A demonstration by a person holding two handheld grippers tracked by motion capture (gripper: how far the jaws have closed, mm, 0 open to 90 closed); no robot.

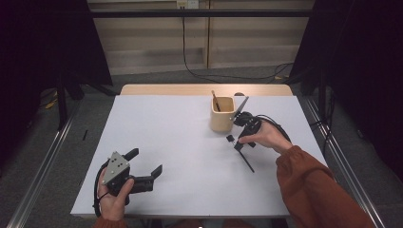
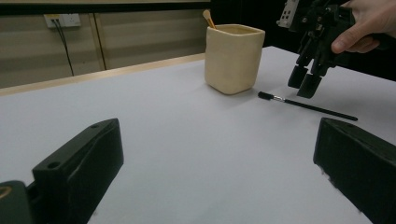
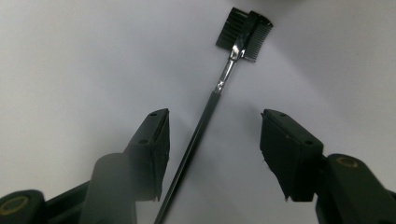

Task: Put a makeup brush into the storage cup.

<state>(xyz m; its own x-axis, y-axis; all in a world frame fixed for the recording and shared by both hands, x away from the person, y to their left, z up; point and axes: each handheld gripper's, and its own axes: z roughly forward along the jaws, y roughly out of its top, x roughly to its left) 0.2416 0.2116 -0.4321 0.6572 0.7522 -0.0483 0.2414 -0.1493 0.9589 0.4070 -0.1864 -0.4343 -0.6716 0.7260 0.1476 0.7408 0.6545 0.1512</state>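
Brush [image 3: 205, 116] lies flat on the table [image 1: 166, 133], just beside the beige cup [image 1: 222, 114]. Your right gripper [image 3: 212, 154] hangs over its handle, jaws apart on either side, not pressing it. Your left gripper [image 1: 145, 161] sits well apart from the cup, jaws wide apart.

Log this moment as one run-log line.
right hand-held gripper: open, straddling thin black brow brush on white table | left hand-held gripper: open, idle | beige square cup: upright

Brush [image 3: 201, 126] handle's end cut off below.
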